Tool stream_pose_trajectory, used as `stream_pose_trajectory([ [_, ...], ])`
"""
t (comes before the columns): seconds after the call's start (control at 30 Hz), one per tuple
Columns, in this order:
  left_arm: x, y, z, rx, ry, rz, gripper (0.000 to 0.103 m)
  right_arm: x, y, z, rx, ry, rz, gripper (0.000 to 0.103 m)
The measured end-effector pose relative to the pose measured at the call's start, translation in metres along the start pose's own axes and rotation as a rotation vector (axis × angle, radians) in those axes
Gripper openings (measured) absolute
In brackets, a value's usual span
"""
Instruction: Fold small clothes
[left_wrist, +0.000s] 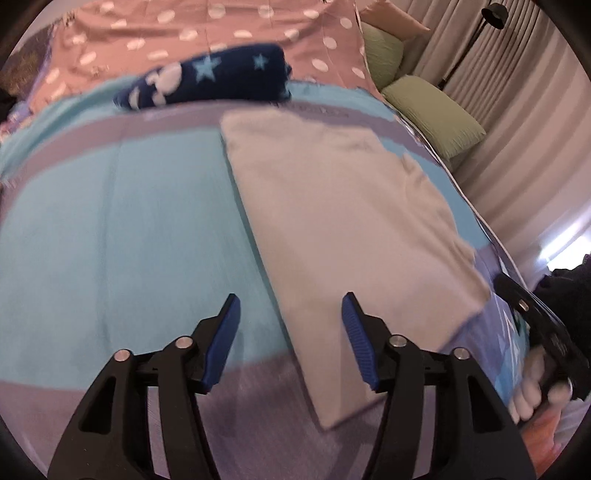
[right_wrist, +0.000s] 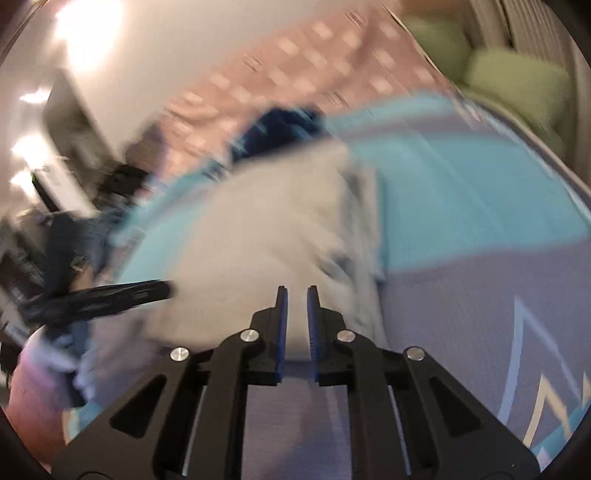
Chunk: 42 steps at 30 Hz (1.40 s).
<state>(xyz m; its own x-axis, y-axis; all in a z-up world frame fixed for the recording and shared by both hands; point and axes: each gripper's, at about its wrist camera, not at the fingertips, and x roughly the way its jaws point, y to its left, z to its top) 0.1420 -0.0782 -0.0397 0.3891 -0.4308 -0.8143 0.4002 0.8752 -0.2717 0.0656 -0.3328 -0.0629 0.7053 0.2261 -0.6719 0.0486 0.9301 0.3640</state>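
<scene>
A white garment (left_wrist: 343, 229) lies folded into a long flat rectangle on the blue and lilac bedspread (left_wrist: 122, 229). My left gripper (left_wrist: 290, 314) is open and empty, hovering over the garment's near left edge. In the right wrist view, which is blurred by motion, the same white garment (right_wrist: 258, 236) lies ahead. My right gripper (right_wrist: 297, 295) has its jaws close together with a narrow gap and nothing between them, above the garment's near edge. The right gripper also shows in the left wrist view (left_wrist: 543, 332), held by a hand at the right.
A folded dark blue garment with stars (left_wrist: 207, 79) lies at the far edge of the bedspread. A pink polka-dot cover (left_wrist: 229, 33) lies behind it. Green pillows (left_wrist: 436, 110) and curtains (left_wrist: 517, 122) are at the right. The left gripper shows in the right wrist view (right_wrist: 110, 295).
</scene>
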Motion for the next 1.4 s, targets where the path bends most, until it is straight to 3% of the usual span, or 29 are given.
stream_pose_trajectory([
  [0.03,0.004,0.002,-0.004,0.001,0.011,-0.007,0.064,0.015,-0.011,-0.005,0.027,0.056,-0.053,0.0],
  [0.13,0.019,0.002,-0.019,0.06,-0.008,0.013,0.068,0.014,-0.03,-0.01,0.108,0.056,0.026,0.0],
  [0.23,0.016,-0.003,-0.019,0.091,-0.029,0.0,0.069,0.002,-0.024,-0.008,0.054,0.036,0.001,0.0],
  [0.27,0.015,-0.003,-0.018,0.088,-0.029,-0.009,0.069,-0.002,-0.022,-0.007,0.036,0.028,-0.001,0.005],
  [0.33,0.012,0.0,-0.013,0.076,-0.035,-0.037,0.069,-0.012,-0.02,0.0,0.006,-0.007,0.004,0.029],
  [0.37,0.012,0.001,-0.013,0.07,-0.041,-0.048,0.069,-0.016,-0.02,0.004,-0.003,-0.025,0.005,0.055],
  [0.4,0.012,0.003,-0.011,0.058,-0.049,-0.064,0.07,-0.02,-0.023,0.01,-0.004,-0.043,0.0,0.072],
  [0.43,0.012,0.005,-0.009,0.039,-0.057,-0.077,0.07,-0.022,-0.026,0.016,0.002,-0.053,0.0,0.075],
  [0.6,0.02,0.019,0.005,-0.031,-0.074,-0.137,0.071,0.001,-0.051,0.043,0.049,0.03,0.059,0.075],
  [0.7,0.033,0.026,0.019,-0.065,-0.056,-0.185,0.072,0.024,-0.056,0.055,0.047,0.083,0.144,0.075],
  [0.97,0.058,0.023,0.048,-0.037,-0.03,-0.214,0.072,0.067,-0.054,0.069,0.014,0.148,0.249,0.077],
  [1.1,0.068,0.022,0.06,-0.005,-0.028,-0.233,0.075,0.086,-0.057,0.085,-0.012,0.182,0.36,0.076],
  [1.4,0.092,0.022,0.094,0.051,-0.017,-0.269,0.077,0.121,-0.044,0.117,-0.084,0.204,0.37,0.072],
])
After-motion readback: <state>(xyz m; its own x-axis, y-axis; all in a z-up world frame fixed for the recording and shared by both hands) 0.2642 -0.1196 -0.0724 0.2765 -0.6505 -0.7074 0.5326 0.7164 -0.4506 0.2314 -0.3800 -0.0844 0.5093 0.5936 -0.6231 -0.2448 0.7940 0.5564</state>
